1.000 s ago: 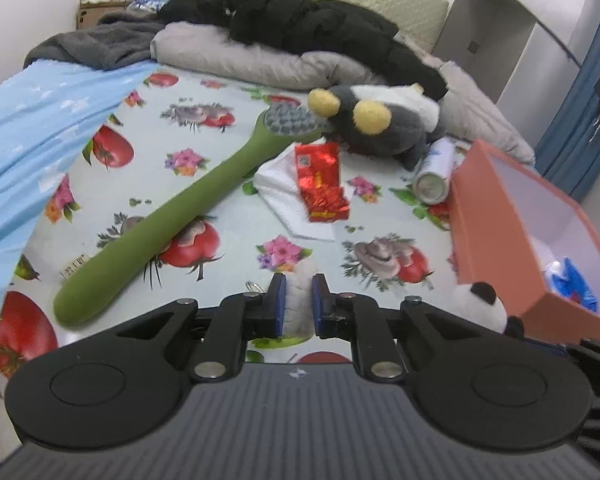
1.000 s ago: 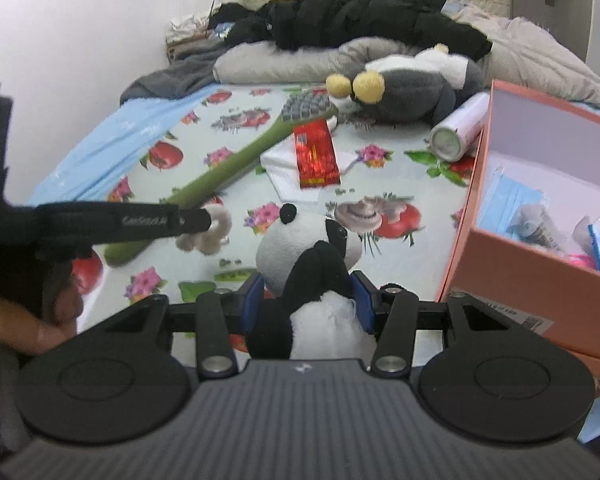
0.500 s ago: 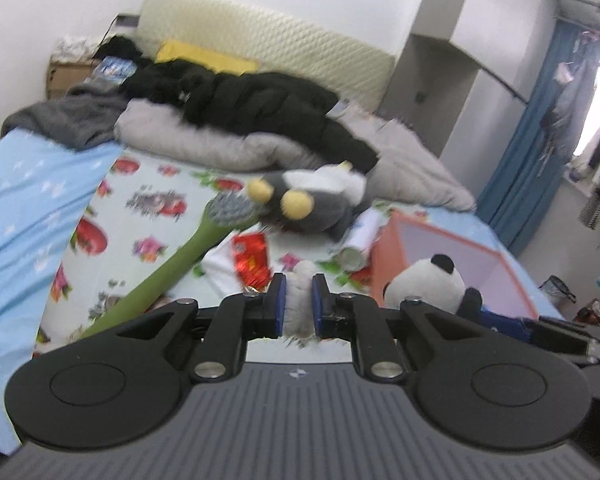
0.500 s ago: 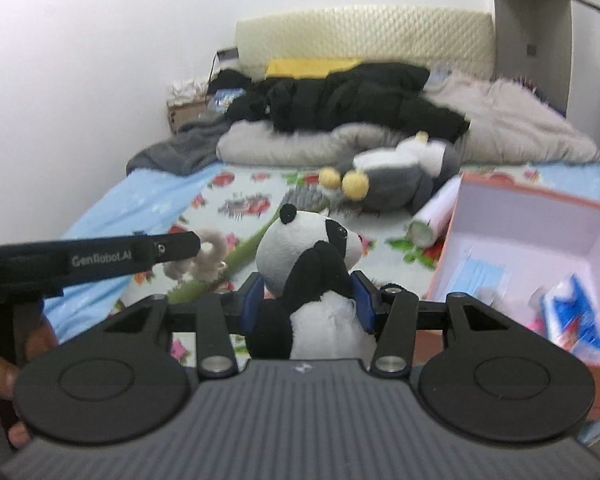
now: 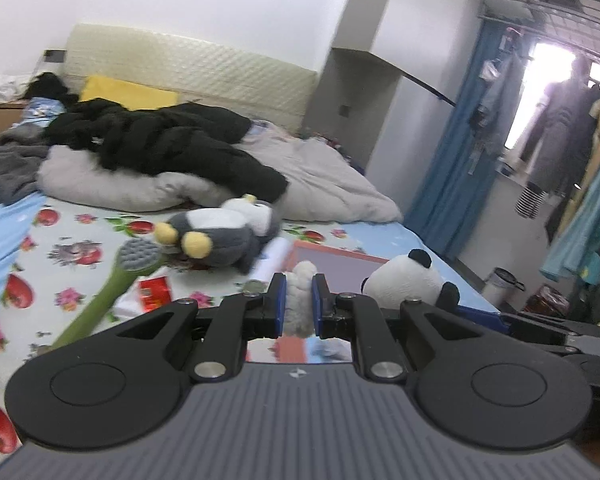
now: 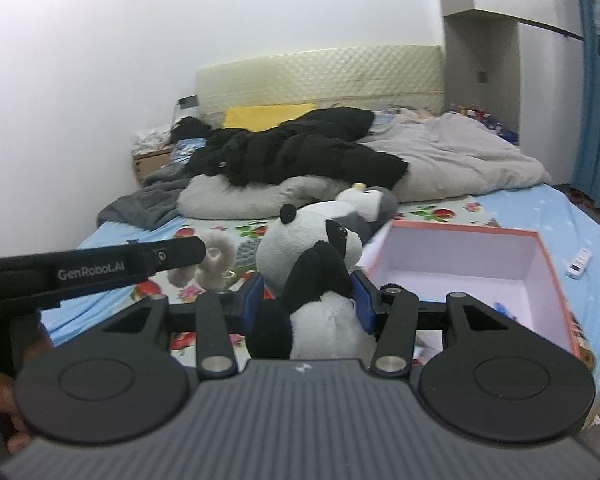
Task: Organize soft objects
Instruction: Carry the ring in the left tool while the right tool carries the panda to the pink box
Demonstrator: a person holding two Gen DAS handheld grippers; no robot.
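My left gripper (image 5: 299, 300) is shut on a small fluffy beige plush (image 5: 300, 280), held up above the bed. In the right wrist view that plush (image 6: 216, 258) hangs at the tip of the left gripper's black arm. My right gripper (image 6: 306, 300) is shut on a black-and-white panda plush (image 6: 312, 246), lifted beside the open orange box (image 6: 460, 233). The left wrist view shows the panda (image 5: 404, 284) to the right of the box (image 5: 332, 254). A grey plush with yellow feet (image 5: 216, 236) lies on the fruit-print sheet behind.
A long green brush (image 5: 112, 288), a red packet (image 5: 154, 288) and a white cylinder (image 5: 272, 260) lie on the sheet. A black coat (image 6: 300, 148) and grey duvet (image 6: 460, 152) fill the bed's head. A small white item (image 6: 579, 263) lies right of the box. Blue curtains hang at right.
Both grippers have risen from the sheet with their plush toys still held. The views now look across the bed and room, and the panda sits nearer the box.
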